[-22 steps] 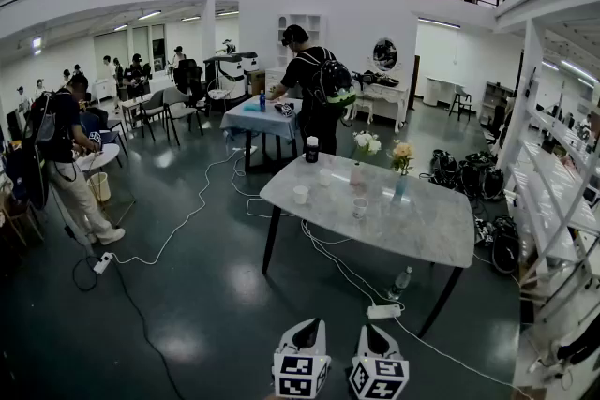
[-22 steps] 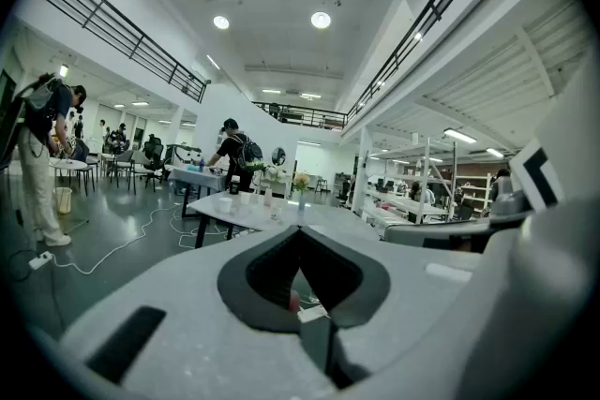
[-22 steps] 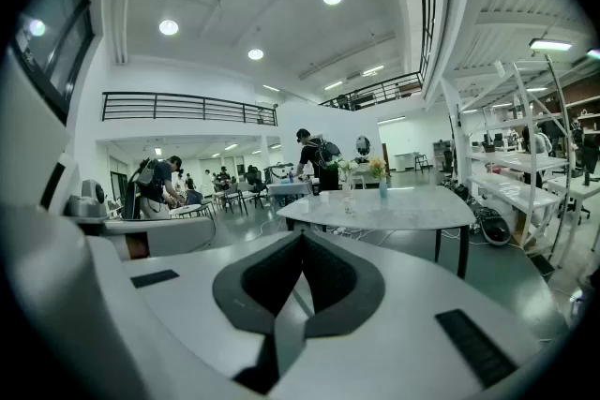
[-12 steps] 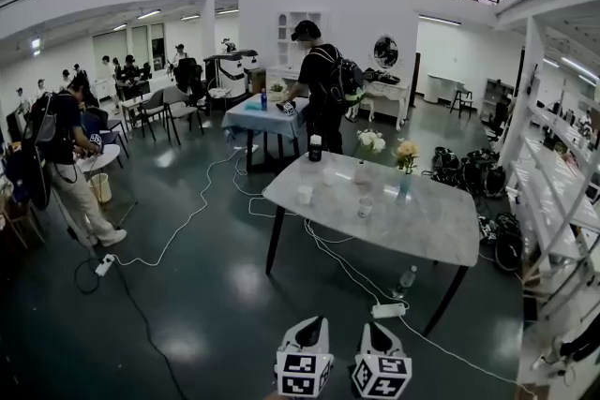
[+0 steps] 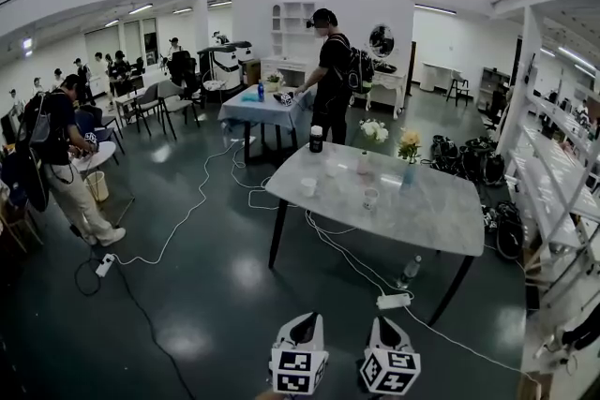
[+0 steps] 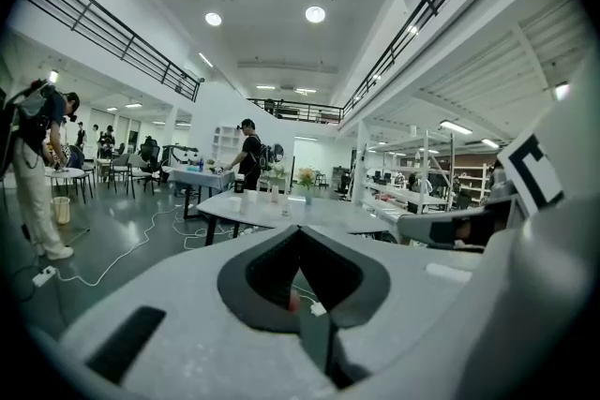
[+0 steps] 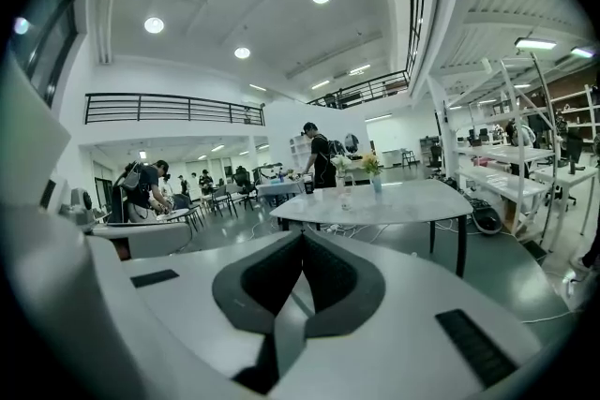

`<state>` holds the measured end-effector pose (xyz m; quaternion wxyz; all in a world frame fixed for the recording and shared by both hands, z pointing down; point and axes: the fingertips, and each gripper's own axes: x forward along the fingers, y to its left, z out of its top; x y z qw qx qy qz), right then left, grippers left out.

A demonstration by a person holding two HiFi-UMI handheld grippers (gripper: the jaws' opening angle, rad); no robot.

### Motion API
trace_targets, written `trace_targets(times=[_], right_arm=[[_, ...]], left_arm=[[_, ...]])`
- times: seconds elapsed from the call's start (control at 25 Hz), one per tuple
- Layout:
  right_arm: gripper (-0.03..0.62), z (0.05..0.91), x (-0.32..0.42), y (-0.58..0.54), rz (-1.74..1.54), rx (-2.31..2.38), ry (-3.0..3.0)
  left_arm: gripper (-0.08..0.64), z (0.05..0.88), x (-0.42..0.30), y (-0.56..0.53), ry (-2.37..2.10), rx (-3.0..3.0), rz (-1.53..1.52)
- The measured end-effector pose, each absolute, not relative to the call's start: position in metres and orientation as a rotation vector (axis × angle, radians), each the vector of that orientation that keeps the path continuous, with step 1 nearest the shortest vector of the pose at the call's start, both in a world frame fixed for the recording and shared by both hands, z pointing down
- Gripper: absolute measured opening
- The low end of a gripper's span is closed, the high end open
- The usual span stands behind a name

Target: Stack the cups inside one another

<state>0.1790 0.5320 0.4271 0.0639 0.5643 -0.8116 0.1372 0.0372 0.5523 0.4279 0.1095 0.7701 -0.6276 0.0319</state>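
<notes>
Far ahead stands a grey marble-top table (image 5: 422,220). On it are a white cup (image 5: 308,186), a second cup (image 5: 371,199) and a fainter third cup (image 5: 330,169), all standing apart. A dark container (image 5: 316,139) and two flower vases (image 5: 364,160) stand at the table's back. My left gripper (image 5: 302,323) and right gripper (image 5: 385,327) hang side by side at the bottom edge, far short of the table. Both are shut with nothing in them, as the left gripper view (image 6: 300,230) and the right gripper view (image 7: 302,234) also show.
White cables run over the dark floor to a power strip (image 5: 392,301), with a water bottle (image 5: 406,271) under the table. A person (image 5: 333,80) stands at a blue-clothed table (image 5: 262,108) behind. Another person (image 5: 61,155) is at the left. Shelving (image 5: 562,192) lines the right.
The view has shifted a little, so the table sits slightly further right and nearer. The person behind it has stepped right. Both grippers stay shut at the bottom edge.
</notes>
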Motion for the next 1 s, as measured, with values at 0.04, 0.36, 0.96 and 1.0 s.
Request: trace_targets(times=[0.04,0.36,0.96,1.0], right_arm=[[0.008,0.430,0.178,0.531,0.420,1.705,-2.441],[0.008,0.441,0.177,0.514,0.450,1.698,-2.408],[0.008,0.433,0.178,0.384,0.440,1.628,-2.465],[0.008,0.433,0.180,0.374,0.441,1.624,-2.467]], left_arm=[[-0.005,0.432,0.032,0.551,-1.845,2.250,0.096],[-0.005,0.445,0.024,0.538,-1.832,2.198,0.102],[-0.005,0.438,0.030,0.419,-1.897,2.175,0.110],[-0.005,0.438,0.032,0.410,-1.900,2.172,0.111]])
